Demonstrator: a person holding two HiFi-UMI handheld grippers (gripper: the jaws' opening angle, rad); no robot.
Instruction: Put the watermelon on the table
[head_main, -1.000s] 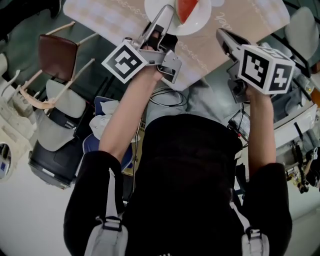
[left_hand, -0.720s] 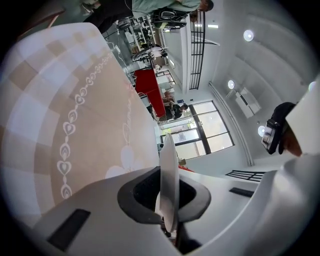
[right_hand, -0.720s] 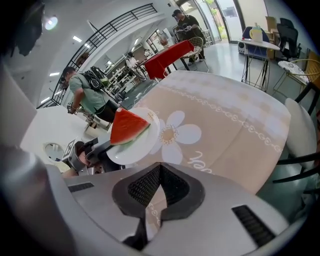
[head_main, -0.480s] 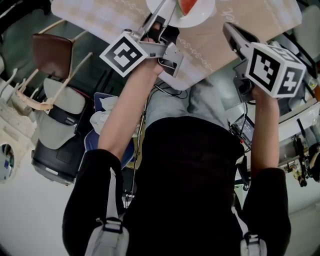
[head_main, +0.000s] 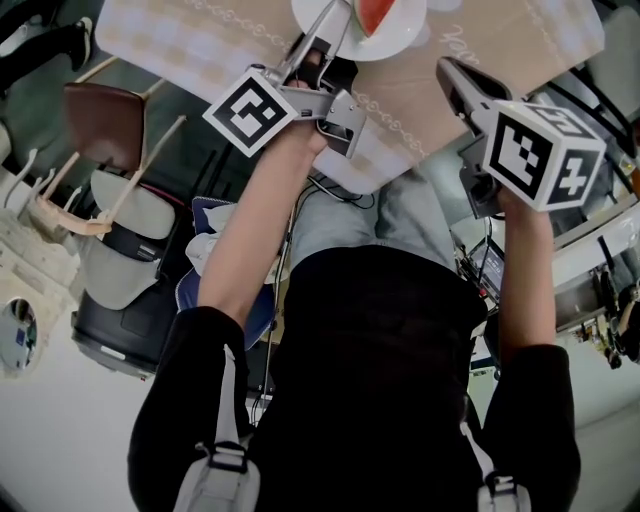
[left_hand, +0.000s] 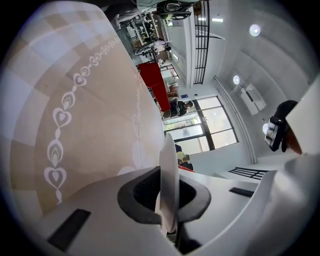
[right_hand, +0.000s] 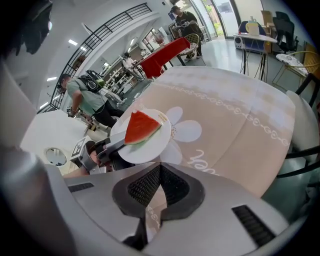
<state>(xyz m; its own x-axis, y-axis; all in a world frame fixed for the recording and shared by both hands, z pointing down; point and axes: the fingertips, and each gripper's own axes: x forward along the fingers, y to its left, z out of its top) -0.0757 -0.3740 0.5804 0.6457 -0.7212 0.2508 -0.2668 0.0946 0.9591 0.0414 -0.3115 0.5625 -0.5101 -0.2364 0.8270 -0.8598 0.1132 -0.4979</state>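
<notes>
Gripping the plate (right_hand: 152, 149) rim beside the watermelon (right_hand: 141, 127), left gripper (head_main: 330, 22); right gripper (right_hand: 159, 172) closed, empty.

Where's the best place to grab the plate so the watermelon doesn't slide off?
Take the plate by its thin rim, coming in level from the near side. It is flat, so jaws fit only edge-on, and the watermelon lies on top, inside the rim. The left gripper grips the rim this way.

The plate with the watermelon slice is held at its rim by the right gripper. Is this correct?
No. The left gripper holds the plate with the watermelon slice at its rim, as the right gripper view shows.
</notes>
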